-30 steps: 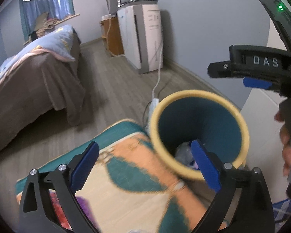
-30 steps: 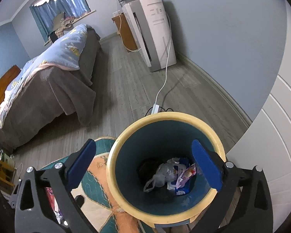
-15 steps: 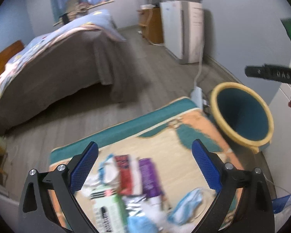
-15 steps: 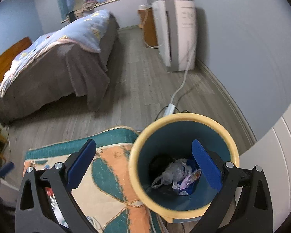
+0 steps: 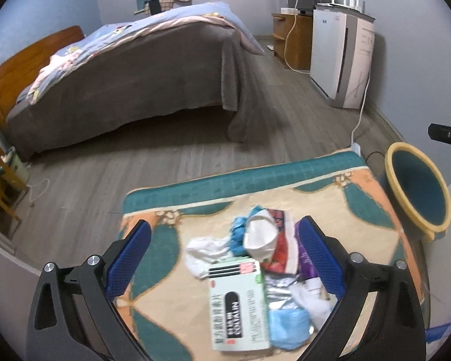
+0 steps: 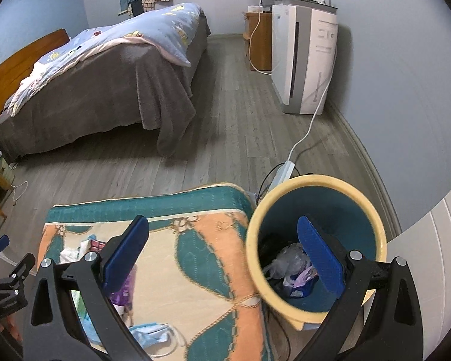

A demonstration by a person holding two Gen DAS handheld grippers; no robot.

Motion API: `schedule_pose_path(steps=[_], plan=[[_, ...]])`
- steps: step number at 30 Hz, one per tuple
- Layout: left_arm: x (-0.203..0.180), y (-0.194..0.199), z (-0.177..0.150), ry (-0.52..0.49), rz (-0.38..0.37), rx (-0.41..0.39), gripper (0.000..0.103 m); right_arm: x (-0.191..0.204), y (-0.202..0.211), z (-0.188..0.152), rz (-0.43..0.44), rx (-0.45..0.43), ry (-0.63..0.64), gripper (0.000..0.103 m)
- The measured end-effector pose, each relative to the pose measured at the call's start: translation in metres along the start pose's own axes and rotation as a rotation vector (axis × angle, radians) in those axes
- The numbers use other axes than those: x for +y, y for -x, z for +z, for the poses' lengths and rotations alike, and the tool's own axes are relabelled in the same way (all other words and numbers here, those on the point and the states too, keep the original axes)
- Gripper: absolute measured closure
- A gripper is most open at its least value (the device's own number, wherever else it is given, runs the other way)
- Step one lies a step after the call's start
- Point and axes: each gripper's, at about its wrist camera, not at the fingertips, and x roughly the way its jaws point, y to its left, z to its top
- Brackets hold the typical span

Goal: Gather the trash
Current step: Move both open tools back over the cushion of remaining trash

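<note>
Above the litter: the left tongs (image 5: pixel 224 258) stand spread wide over the trash pile (image 5: pixel 255 276) on the patterned mat (image 5: pixel 330 210), nothing between the blue pads and the heap.
Pile itself: a green-white box (image 5: pixel 239 307), wrappers and a blue mask (image 5: pixel 288 325) overlap closely, with little gap between pieces.
Bin mouth: the yellow-rimmed bin (image 6: pixel 315 180) is open on top; the right tongs (image 6: pixel 224 258) hang with one pad inside the rim.
Bin's surroundings: wall close behind, mat edge touching its side, a white cable (image 6: pixel 309 126) and power strip (image 6: pixel 281 174) just beyond.
Farther floor: bare boards up to the bed (image 5: pixel 129 84).
</note>
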Motion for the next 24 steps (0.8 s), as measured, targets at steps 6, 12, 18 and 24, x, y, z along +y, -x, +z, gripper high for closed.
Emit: schedule_pose_path(steps=[6,12,18,24], plan=[[0.017,0.005,-0.007,-0.015,-0.004,-0.005,0.006,0.032,-0.003,-0.005,0.014,0.021,0.035,0.006],[0.028,0.0,-0.01,-0.015,-0.009,0.001,0.006,0.066,-0.017,-0.019,0.01,0.061,0.134,0.006],[0.036,-0.012,-0.017,-0.037,-0.018,0.026,0.006,0.085,-0.036,-0.038,0.006,0.132,0.201,0.006],[0.039,-0.032,-0.034,-0.055,-0.022,0.097,0.006,0.09,-0.036,-0.051,0.04,0.173,0.138,0.006]])
